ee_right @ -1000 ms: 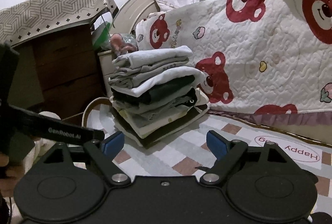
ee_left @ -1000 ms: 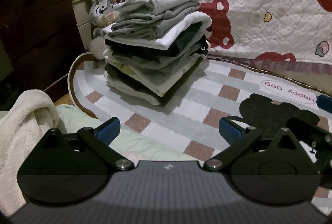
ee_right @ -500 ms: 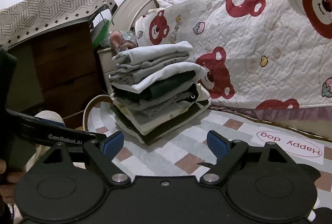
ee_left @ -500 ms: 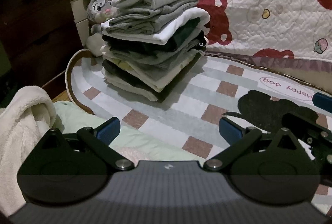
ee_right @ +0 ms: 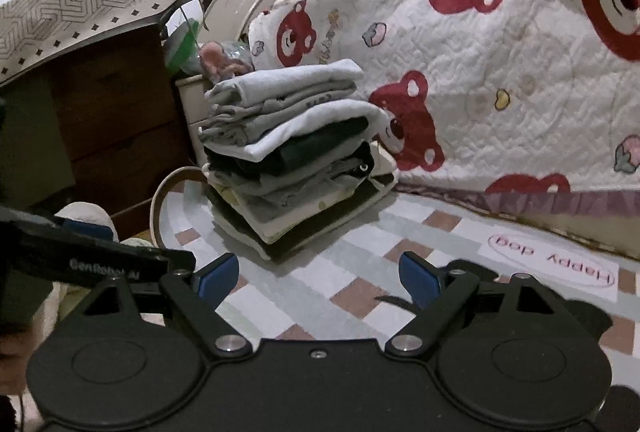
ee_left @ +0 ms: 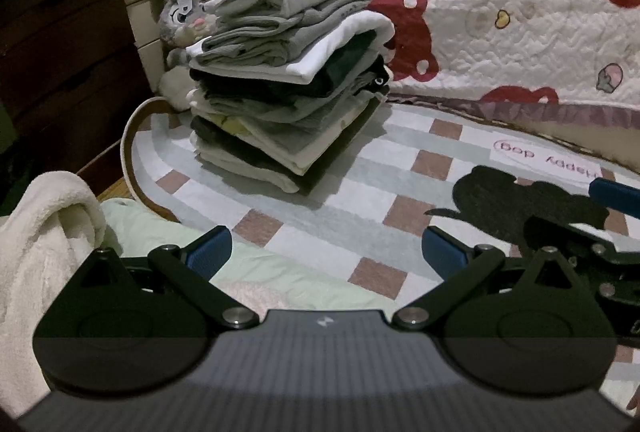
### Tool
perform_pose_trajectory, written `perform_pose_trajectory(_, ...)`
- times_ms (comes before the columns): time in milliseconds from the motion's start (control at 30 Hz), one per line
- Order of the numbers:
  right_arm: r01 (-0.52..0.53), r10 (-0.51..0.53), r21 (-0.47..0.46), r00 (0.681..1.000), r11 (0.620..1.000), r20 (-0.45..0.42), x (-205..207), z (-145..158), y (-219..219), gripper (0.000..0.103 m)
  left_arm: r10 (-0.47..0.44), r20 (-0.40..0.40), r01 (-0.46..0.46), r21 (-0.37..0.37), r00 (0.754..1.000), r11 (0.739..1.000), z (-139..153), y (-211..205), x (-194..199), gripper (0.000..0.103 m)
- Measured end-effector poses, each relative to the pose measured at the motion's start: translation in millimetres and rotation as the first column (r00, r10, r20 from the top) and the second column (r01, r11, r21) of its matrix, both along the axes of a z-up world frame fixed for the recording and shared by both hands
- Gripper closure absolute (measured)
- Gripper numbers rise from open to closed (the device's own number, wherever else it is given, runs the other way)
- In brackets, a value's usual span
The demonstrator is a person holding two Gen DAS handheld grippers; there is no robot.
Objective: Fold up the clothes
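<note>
While both grippers hang above the checked mat (ee_left: 344, 192), we note that neither holds anything. We read the left gripper (ee_left: 326, 252) as spread wide, its blue pads (ee_left: 210, 252) well apart with only the mat and a pale green cloth (ee_left: 248, 268) between and below them. We read the right gripper (ee_right: 318, 274) likewise: jaws apart, nothing between the pads but bare mat.

Taking the stack of folded clothes (ee_left: 288, 88) as our landmark: it stands on the mat, ahead of both grippers and well apart from either set of pads, untouched. In the left wrist view it lies slightly left of the gap's centre line; in the right wrist view it (ee_right: 292, 152) sits nearly straight ahead. The stack leans, its layers stepped in white, grey and dark cloth.

Behind the stack we see a plush rabbit (ee_left: 180, 8) and a bear-print quilt (ee_left: 500, 12); left of it, a dark wooden cabinet (ee_left: 68, 44). A fluffy cream towel (ee_left: 44, 244) lies near the left gripper's left pad.
</note>
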State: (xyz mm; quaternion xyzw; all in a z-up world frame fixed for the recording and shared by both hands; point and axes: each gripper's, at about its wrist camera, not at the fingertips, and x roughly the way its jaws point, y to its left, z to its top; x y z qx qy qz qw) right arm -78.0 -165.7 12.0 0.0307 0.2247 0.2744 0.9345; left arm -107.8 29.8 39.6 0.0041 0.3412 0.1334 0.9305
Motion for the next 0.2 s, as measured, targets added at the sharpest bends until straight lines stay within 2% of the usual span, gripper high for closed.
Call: perform_pose_trajectory(200, -0.009, 0.009, -0.005, 1.000, 1.000, -0.003, -2.5, -0.2, 3.3, 0.013, 0.012, -0.011, -0.012, -0.003, 1.000, 1.000, 0.0, 1.0, -1.5, 0.000)
